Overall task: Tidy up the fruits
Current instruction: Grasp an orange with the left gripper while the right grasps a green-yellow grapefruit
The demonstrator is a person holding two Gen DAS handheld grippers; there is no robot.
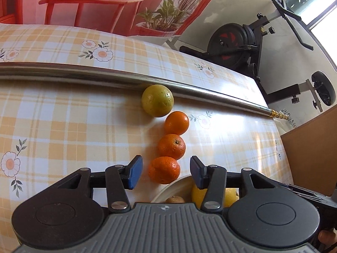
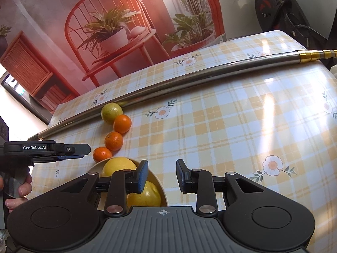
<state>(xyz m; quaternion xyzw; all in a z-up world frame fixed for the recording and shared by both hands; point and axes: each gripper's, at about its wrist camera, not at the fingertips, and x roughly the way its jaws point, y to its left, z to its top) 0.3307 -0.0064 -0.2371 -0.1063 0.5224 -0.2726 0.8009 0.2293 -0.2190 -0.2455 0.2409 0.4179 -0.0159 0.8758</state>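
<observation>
Left gripper: blue pads spread, nothing pinched. The nearest orange lies on the cloth in the gap between them, and neither pad touches it. From the right wrist view this gripper comes in edge-on from the left, with a hand on its handle.

Right gripper: pads apart with a narrow gap, and only bare cloth shows between them. Its left pad overlaps the rim of the bowl in the picture; contact cannot be told.

Bowl, pale: it holds two large yellow fruits and, in the left wrist view, a small brownish fruit.

Row on the tablecloth: starting just beside the bowl rim, the nearest orange, a second orange, a third orange, then a yellow-green citrus. Neighbours in the row touch or nearly so. The citrus rests against a long steel rod lying across the table; the rod has a brass-coloured end.

Beyond the table: a red printed backdrop showing a chair and potted plants, and an exercise bike to the right.
</observation>
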